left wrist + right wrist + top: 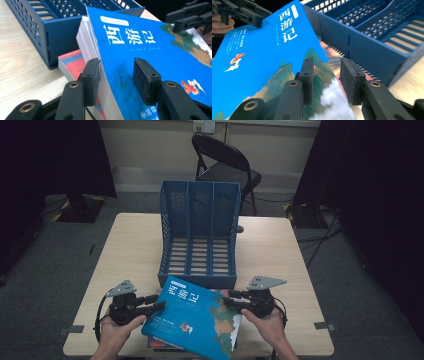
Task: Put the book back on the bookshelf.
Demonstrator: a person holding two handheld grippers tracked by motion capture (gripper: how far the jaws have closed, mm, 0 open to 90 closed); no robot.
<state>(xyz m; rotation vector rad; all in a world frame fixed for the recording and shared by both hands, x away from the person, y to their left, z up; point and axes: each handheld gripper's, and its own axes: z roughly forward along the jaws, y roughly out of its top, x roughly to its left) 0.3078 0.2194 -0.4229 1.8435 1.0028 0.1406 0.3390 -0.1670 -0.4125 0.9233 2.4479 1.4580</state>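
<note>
High view: two books (192, 320), one rack (199, 236).

A: so where are we at? We've got the file rack (199, 232) mid tabletop (135, 250), chair (225, 162) behind it on the floor.

B: yep, and in front of the rack our book (195, 317) sits tilted on a second book (72, 62). Left gripper (150, 306) at its left edge, right gripper (235, 302) at its right.

You see a bright blue book (196, 320) with white characters and green mountains, a dark blue slatted rack (199, 236), and a pale wood worktop (135, 250).
</note>
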